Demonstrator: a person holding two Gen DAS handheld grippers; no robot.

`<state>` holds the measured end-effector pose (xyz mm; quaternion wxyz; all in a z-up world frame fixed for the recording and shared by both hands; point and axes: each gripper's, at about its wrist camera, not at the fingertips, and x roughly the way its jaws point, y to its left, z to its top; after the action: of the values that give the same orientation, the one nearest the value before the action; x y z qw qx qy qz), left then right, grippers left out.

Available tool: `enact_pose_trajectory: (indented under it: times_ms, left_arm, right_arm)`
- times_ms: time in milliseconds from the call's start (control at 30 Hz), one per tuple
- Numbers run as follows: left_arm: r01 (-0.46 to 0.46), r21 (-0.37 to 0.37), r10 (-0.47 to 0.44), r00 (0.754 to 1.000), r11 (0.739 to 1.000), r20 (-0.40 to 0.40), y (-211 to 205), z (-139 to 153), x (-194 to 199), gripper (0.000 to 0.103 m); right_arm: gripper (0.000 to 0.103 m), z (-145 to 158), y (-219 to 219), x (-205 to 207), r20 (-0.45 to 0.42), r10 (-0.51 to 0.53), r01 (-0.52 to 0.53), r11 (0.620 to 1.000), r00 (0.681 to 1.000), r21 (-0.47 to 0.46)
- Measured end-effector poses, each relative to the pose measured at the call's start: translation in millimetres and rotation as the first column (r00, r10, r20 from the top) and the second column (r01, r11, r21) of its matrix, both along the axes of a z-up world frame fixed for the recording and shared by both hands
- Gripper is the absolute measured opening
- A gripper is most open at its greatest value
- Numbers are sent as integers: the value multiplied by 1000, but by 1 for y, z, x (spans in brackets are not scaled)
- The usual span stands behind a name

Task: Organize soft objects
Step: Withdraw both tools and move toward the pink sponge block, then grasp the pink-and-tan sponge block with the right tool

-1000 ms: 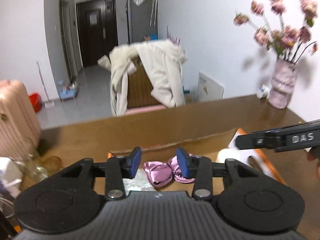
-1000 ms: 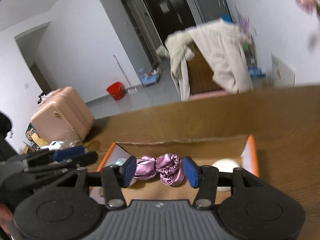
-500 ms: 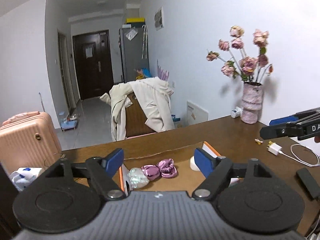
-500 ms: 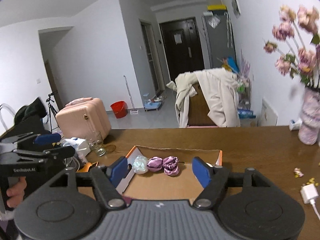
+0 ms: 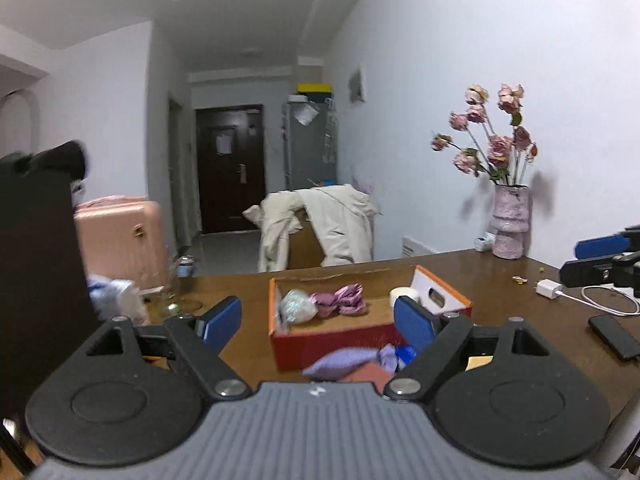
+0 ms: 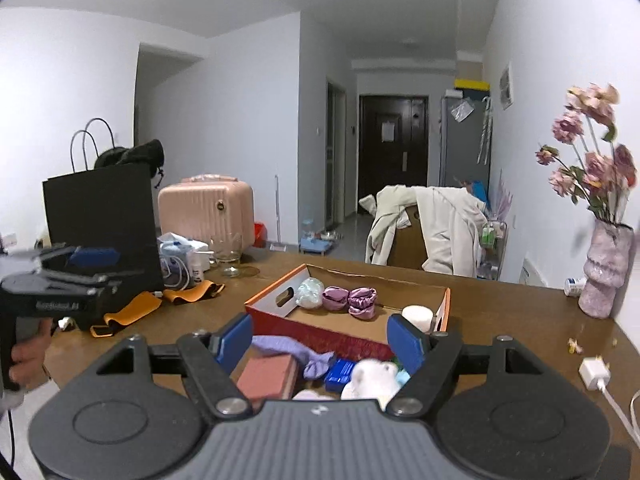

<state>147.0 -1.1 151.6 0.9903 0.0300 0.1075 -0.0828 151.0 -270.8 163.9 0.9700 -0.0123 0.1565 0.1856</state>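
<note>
Both tools pulled back & up vs. 0.5 s ago: the box (image 6: pixel 442 300) sat right between the pads then, now lies farther off, and a loose pile shows at the near edge.

- Right tool (image 6: pixel 325 340): jaws wide, nothing held. Hangs over pile.
- Left tool (image 5: pixel 318 322): jaws wide, nothing held. Farther back, off toward 9 o'clock of the pile.
- Pile, on surface (image 6: pixel 500 304) in front of box's red near wall: lilac cloth (image 6: pixel 294 350), pink block (image 6: pixel 266 376), blue packet (image 6: pixel 339 372), white plush (image 6: pixel 374 376).
- Box contents: pale bundle (image 6: pixel 310 292), two purple scrunchies (image 6: pixel 350 300) along far wall; white roll (image 6: pixel 418 314) at 3 o'clock corner.

Key relation: white plush lies at 12 o'clock of right tool, just beside its right pad; lilac cloth's long axis runs roughly 10-to-4, across the jaw gap. Right tool nearer — likely the picker. Box then lies dead ahead at 12 o'clock, short carry over red wall.
</note>
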Motion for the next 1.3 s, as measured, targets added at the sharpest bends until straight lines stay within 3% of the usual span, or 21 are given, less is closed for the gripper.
enact_pose_trajectory:
  times_ms: [133, 300, 433, 567, 733, 967, 1100, 1300]
  left_arm:
    - [-23, -68, 23, 1000, 997, 13, 10, -30, -43, 93]
    - [-51, -93, 52, 999, 994, 2, 19, -59, -84, 100]
    - [-66, -68, 63, 997, 995, -47, 24, -71, -85, 100]
    - [-81, -55, 77, 994, 995, -74, 22, -81, -71, 100]
    - [-67, 9, 67, 989, 998, -129, 6, -98, -43, 100]
    - [-30, 33, 35, 984, 999, -177, -5, -105, 5, 100]
    - [-62, 37, 68, 979, 997, -190, 7, -103, 37, 100]
    - [-123, 32, 127, 968, 992, -217, 37, -102, 75, 100]
  right_arm:
    - [79, -35, 2, -36, 27, -24, 24, 1000, 999, 20]
    - [86, -83, 10, -77, 28, -52, 52, 998, 998, 22]
    - [86, -113, 9, -93, -52, -67, 69, 996, 996, 50]
    - [86, -113, 7, -96, -43, -75, 78, 994, 996, 76]
    - [86, -112, 16, -77, -53, -64, 68, 995, 997, 77]
    - [86, -118, 34, -24, -124, -35, 45, 996, 992, 81]
    - [86, -122, 50, 9, -147, -29, 41, 996, 989, 79]
    - [86, -133, 100, 56, -133, -25, 17, 998, 991, -56]
